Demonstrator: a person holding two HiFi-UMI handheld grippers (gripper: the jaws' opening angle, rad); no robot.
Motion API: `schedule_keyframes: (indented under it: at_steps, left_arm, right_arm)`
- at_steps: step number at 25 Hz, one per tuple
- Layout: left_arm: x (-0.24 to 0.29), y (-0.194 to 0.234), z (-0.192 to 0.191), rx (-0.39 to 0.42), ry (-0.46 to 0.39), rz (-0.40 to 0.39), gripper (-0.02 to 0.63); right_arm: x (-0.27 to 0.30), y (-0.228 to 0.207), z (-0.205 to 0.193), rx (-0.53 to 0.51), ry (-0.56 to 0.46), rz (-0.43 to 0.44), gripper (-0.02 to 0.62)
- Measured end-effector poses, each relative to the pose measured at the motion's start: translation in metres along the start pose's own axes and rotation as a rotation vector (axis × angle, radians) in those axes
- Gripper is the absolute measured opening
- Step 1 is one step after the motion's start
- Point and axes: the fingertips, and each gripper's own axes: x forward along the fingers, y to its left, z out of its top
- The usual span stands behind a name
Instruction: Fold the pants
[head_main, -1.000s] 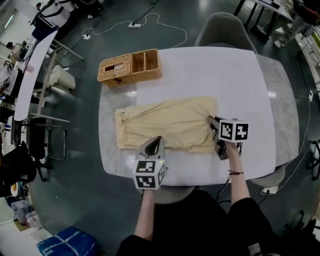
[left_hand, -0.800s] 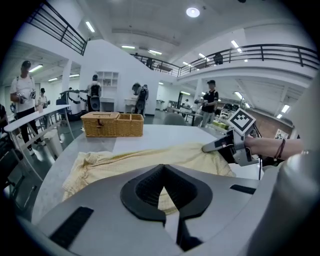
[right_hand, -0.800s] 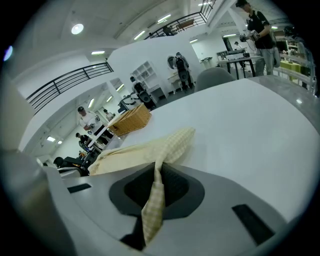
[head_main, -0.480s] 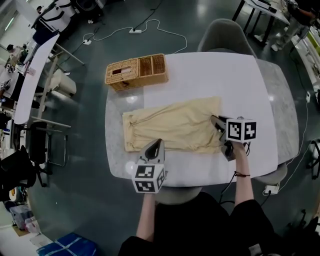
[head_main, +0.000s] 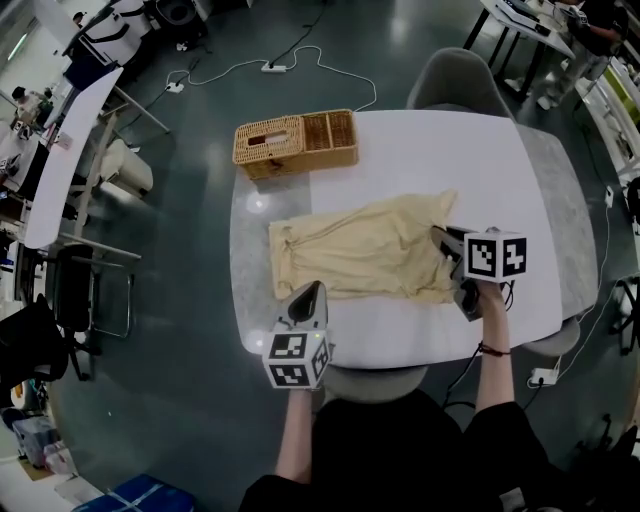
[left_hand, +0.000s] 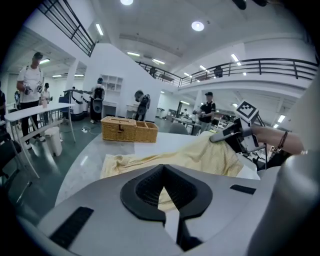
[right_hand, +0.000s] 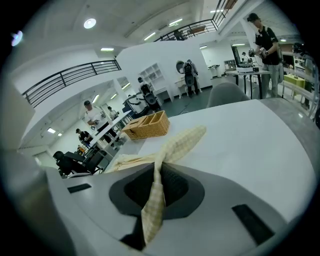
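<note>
The pale yellow pants (head_main: 360, 260) lie lengthwise across the white table (head_main: 420, 150). My right gripper (head_main: 440, 238) is shut on their right end, which is raised off the table. In the right gripper view a twisted strip of the cloth (right_hand: 175, 145) runs into the gripper (right_hand: 157, 185) and between its jaws. My left gripper (head_main: 312, 290) is at the pants' near edge, towards their left end, with its jaws together. Only a thin pale sliver shows in the left gripper (left_hand: 167, 200), and no cloth is clearly pinched. Beyond it lie the pants (left_hand: 210, 155) and the right gripper (left_hand: 220, 136).
A wicker basket (head_main: 295, 140) stands at the table's far left corner, apart from the pants. A grey chair (head_main: 455, 80) is tucked in at the far side. People stand at other tables in the background (left_hand: 30, 85).
The right gripper has risen with the pants' right end, lifting it off the table. The left gripper has shifted left along the pants' near edge.
</note>
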Motion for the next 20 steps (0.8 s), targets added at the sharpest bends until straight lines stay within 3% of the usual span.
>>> schedule_keyframes:
  at_steps: [20]
  left_arm:
    - [-0.049,0.072,-0.003,-0.029,-0.039,0.011,0.008]
  right_arm:
    - [0.025,0.113,0.015,-0.068,-0.018,0.016,0.032]
